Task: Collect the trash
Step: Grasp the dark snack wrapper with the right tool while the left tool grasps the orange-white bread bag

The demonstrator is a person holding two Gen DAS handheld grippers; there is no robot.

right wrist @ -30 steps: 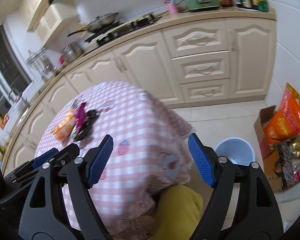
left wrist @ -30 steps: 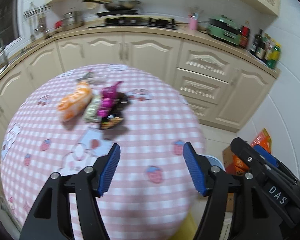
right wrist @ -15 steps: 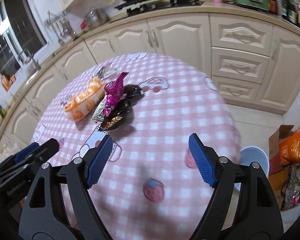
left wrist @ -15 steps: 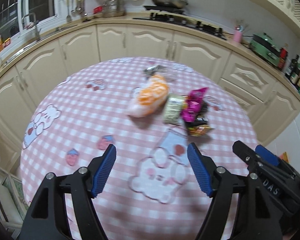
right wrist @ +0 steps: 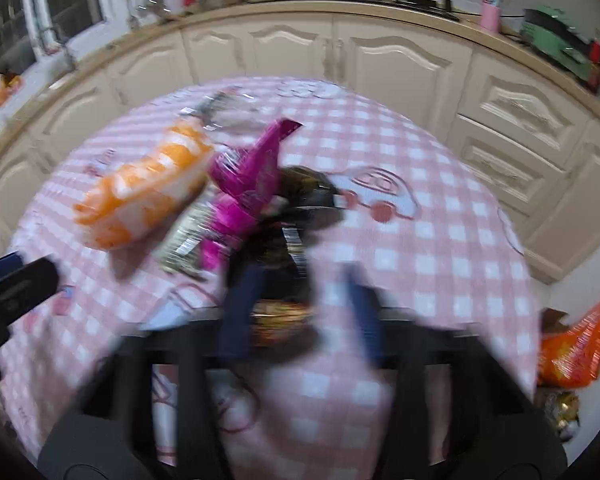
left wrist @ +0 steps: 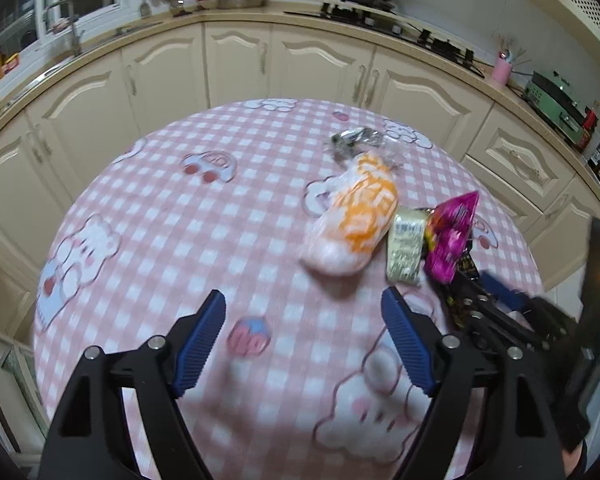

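- left tongs (left wrist: 303,336) apart, jaws have just been opening, nothing between them, only pink checked tablecloth (left wrist: 172,240) on the round surface below
- trash pile ahead and right of left tongs: orange-white snack bag (left wrist: 356,220), pale small packet (left wrist: 406,248), magenta wrapper (left wrist: 452,236) all touching; print on them too blurred to read
- crumpled clear wrapper (left wrist: 360,140) just beyond the orange bag
- right tongs (right wrist: 300,304) blurred, jaws have just been closing, narrow gap, over a dark wrapper (right wrist: 284,312) with orange print; cannot tell whether pads press it
- magenta wrapper (right wrist: 252,184) and orange bag (right wrist: 140,196) ahead-left of right tongs
- no writing readable
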